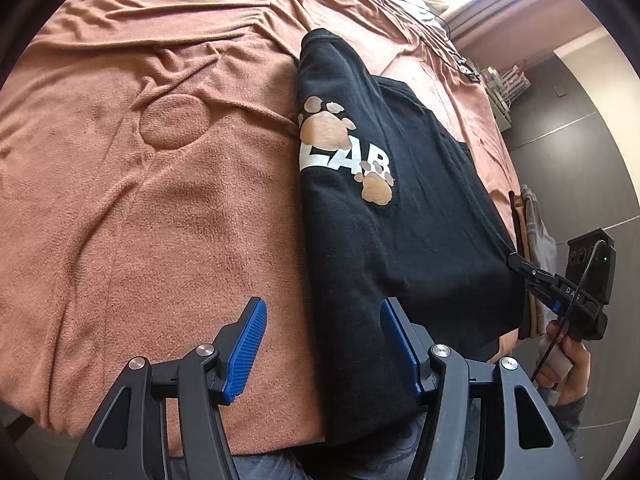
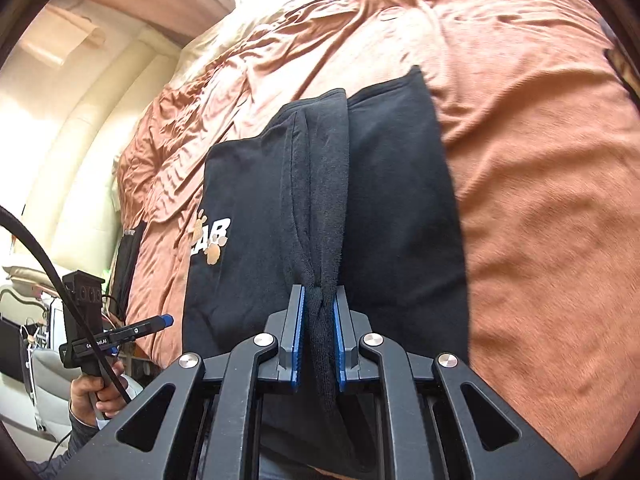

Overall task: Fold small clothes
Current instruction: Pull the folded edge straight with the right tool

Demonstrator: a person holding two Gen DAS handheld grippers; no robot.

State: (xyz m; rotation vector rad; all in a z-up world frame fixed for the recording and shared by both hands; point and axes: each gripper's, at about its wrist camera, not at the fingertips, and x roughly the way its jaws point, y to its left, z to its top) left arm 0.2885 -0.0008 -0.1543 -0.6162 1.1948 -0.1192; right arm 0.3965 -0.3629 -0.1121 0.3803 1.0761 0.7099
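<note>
A black shirt (image 1: 400, 216) with white letters and tan paw prints lies on a pinkish-brown blanket (image 1: 160, 200), one side folded over. My left gripper (image 1: 322, 306) is open just above the shirt's near left edge, nothing between its blue pads (image 1: 246, 344). At the shirt's right edge my right gripper (image 1: 520, 260) pinches the fabric. In the right wrist view the right gripper (image 2: 320, 296) is shut on a bunched fold of the shirt (image 2: 400, 200), lifted off the blanket (image 2: 540, 200). The left gripper (image 2: 166, 320) shows at the left, held by a hand (image 2: 96, 392).
A small stack of tan and grey clothes (image 1: 536, 232) lies at the bed's right edge by the right gripper. Cables (image 1: 444, 40) lie at the far end of the bed. Dark floor (image 1: 580, 140) runs along the right. A hand (image 1: 568, 364) holds the right gripper.
</note>
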